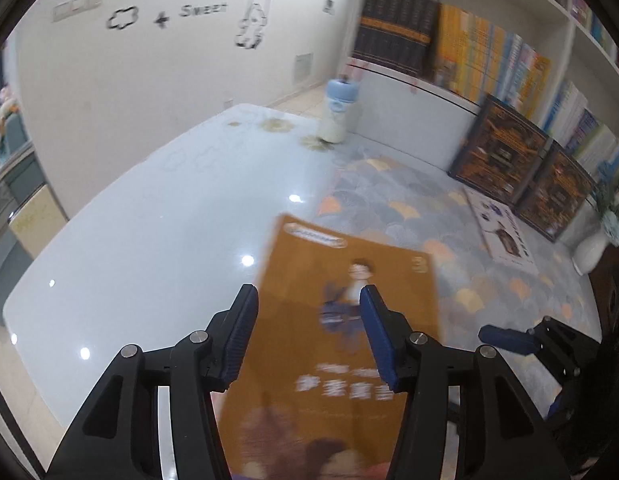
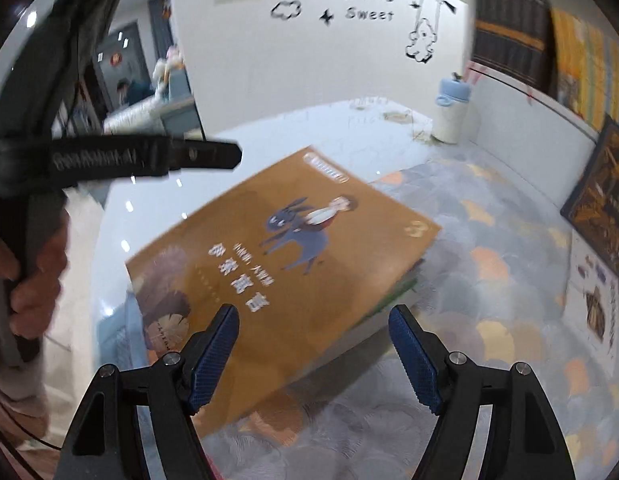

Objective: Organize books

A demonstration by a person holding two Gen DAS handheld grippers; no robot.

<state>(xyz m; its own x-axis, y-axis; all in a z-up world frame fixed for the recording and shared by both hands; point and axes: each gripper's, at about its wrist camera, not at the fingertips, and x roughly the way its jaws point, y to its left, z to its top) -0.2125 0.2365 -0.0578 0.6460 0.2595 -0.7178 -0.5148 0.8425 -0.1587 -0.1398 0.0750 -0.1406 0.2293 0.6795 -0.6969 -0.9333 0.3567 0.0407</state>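
Right now the orange book (image 2: 285, 256) lies on a stack, partly on the patterned mat (image 2: 489, 280), overhanging it. Both the left gripper (image 1: 309, 332) and right gripper (image 2: 313, 344) stand open, gripping nothing; a nudge could topple the stack.

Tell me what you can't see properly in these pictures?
- Orange picture book: small title words blurred; books beneath hidden by it, right wrist view.
- Its near edge, left wrist view: cut off by the frame and the left gripper.
- Shelf book spines: lettering smeared.
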